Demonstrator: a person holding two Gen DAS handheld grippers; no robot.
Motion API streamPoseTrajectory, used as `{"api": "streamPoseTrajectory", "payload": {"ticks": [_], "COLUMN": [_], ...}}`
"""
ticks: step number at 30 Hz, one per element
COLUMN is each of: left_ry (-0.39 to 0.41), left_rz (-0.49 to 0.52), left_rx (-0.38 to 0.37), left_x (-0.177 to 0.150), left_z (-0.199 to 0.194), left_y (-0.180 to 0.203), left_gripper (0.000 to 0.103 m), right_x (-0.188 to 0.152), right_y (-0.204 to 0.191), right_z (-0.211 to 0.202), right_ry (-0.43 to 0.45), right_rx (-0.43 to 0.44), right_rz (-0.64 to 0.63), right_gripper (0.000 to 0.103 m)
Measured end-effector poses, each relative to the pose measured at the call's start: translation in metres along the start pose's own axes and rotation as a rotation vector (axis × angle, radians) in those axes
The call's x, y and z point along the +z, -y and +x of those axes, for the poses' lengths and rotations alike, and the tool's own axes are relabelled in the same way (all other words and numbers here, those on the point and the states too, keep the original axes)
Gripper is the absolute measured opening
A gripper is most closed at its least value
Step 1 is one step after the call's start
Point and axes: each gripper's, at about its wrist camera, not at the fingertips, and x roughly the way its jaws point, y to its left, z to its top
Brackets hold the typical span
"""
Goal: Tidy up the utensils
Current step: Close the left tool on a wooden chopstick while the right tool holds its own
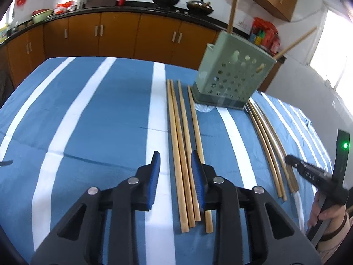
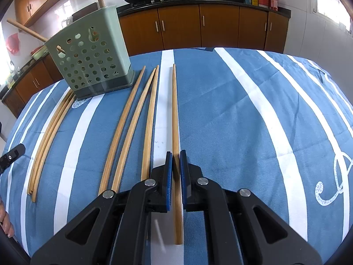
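Several wooden chopsticks [image 1: 183,145] lie side by side on the blue striped tablecloth. My left gripper [image 1: 175,161] is open just above them, fingers on either side of their near ends. A green perforated holder [image 1: 233,75] stands behind them with two chopsticks in it. In the right wrist view, my right gripper [image 2: 175,161] is shut on a single chopstick [image 2: 175,110] that lies on the cloth. Three more chopsticks [image 2: 136,119] lie to its left, another bunch [image 2: 50,132] lies further left, and the holder [image 2: 90,57] stands at the back left.
The table's blue cloth with white stripes [image 1: 88,121] spreads left of the chopsticks. Brown kitchen cabinets [image 1: 119,33] with a dark counter, woks and bottles run behind the table. The right gripper and the hand holding it [image 1: 320,181] show at the left wrist view's right edge.
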Motion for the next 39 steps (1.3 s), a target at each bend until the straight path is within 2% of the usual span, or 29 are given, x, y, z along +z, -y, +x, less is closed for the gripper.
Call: {"api": "streamPoseTrajectory", "payload": {"ticks": [6,11,14,16,18,20,26,29,32,39], "left_ry": [-0.059,-0.076,-0.082,-0.088,-0.085,-0.084,-0.073,-0.070,-0.062,-0.064], "left_rz": [0.068,0.044,0.063,0.077,0.093,0.091,0.033,-0.008,-0.004,-0.011], "left_rx": [0.030,0.050,0.063,0.074,0.111,0.131,0.191,0.185,0.170,0.127], "left_x": [-0.004,-0.006,-0.005,-0.005,-0.005,-0.003,0.012,0.019,0.017,0.013], "left_z": [0.014,0.019,0.021,0.024,0.026,0.028,0.035,0.035,0.034,0.029], "left_y": [0.009,0.001,0.004,0.007,0.010,0.009,-0.012,-0.026,-0.028,-0.030], "left_gripper": [0.022,0.021,0.021,0.018,0.011,0.008,0.008,0.008,0.009,0.010], "right_x": [0.000,0.000,0.001,0.001,0.001,0.000,0.001,0.004,0.005,0.003], "right_y": [0.000,0.000,0.000,0.000,0.000,-0.002,-0.002,0.010,0.019,0.017], "right_z": [0.000,0.000,0.000,0.000,0.000,0.000,0.000,0.001,0.001,-0.001], "right_ry": [0.000,-0.001,-0.001,-0.001,-0.001,-0.001,-0.001,0.005,0.007,0.004], "right_rx": [0.004,0.004,0.002,0.003,0.000,-0.007,-0.015,-0.043,-0.038,-0.040], "right_rz": [0.003,0.004,0.002,0.003,0.001,-0.007,-0.029,0.003,0.026,0.013], "right_gripper": [0.008,0.008,0.008,0.008,0.008,0.008,0.008,0.007,0.008,0.008]}}
